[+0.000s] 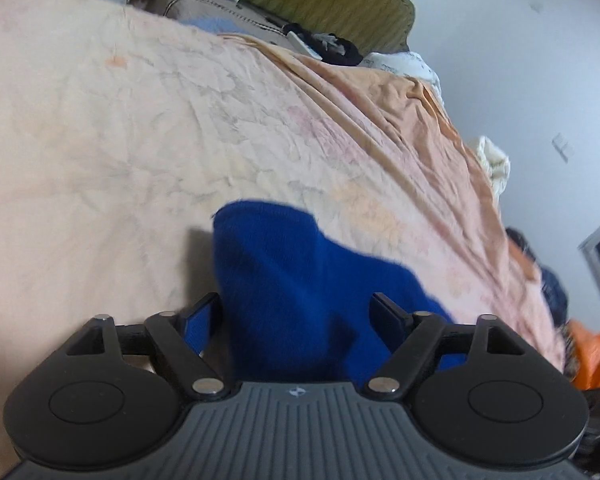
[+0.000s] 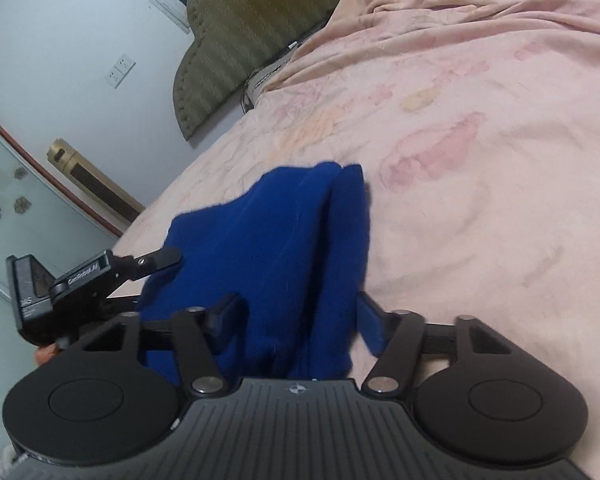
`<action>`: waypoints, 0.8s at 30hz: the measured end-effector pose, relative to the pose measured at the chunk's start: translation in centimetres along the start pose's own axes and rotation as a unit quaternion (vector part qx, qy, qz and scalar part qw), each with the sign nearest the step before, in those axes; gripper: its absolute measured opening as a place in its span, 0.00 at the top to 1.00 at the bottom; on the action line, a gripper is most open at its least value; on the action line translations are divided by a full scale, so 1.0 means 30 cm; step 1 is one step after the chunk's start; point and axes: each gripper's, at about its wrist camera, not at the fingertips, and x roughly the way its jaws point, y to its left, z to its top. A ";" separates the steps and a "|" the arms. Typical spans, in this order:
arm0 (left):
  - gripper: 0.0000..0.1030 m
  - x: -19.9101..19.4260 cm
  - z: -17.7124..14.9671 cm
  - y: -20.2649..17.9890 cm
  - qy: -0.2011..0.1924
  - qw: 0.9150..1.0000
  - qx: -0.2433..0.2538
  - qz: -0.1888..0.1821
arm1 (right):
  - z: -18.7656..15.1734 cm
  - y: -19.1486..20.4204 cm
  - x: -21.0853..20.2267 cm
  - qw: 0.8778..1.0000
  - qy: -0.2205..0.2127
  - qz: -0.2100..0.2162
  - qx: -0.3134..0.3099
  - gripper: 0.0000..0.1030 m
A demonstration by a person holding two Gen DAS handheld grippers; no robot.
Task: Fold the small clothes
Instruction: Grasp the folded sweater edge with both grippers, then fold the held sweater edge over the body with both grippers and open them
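Left gripper (image 1: 296, 312) and right gripper (image 2: 296, 312) straddle blue garment (image 2: 276, 248).

A bed (image 1: 148, 128) is seen covered by a creased peach sheet with a faded floral print. An olive-green padded headboard (image 2: 236, 40) is set against a pale wall (image 2: 60, 20), where white switch plates (image 2: 120, 70) are fitted. A brass-coloured upright fixture (image 2: 92, 180) and a frosted glass panel with flower motifs (image 2: 4, 200) are visible beside it.
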 end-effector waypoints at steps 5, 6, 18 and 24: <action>0.84 0.045 0.006 -0.043 0.008 0.999 0.045 0.015 | 0.084 -0.051 0.121 0.997 0.014 0.060 0.046 0.55; 0.86 0.037 -0.001 -0.062 0.000 0.998 0.066 0.022 | 0.096 -0.061 0.139 0.996 0.016 0.068 0.056 0.62; 0.73 0.044 -0.028 -0.268 -0.041 0.963 0.247 0.099 | 0.117 -0.034 0.131 0.998 -0.030 0.011 0.051 0.65; 0.30 -0.181 -0.177 -0.190 -0.020 0.983 0.181 0.026 | 0.022 -0.044 -0.035 0.998 -0.021 0.002 0.058 0.58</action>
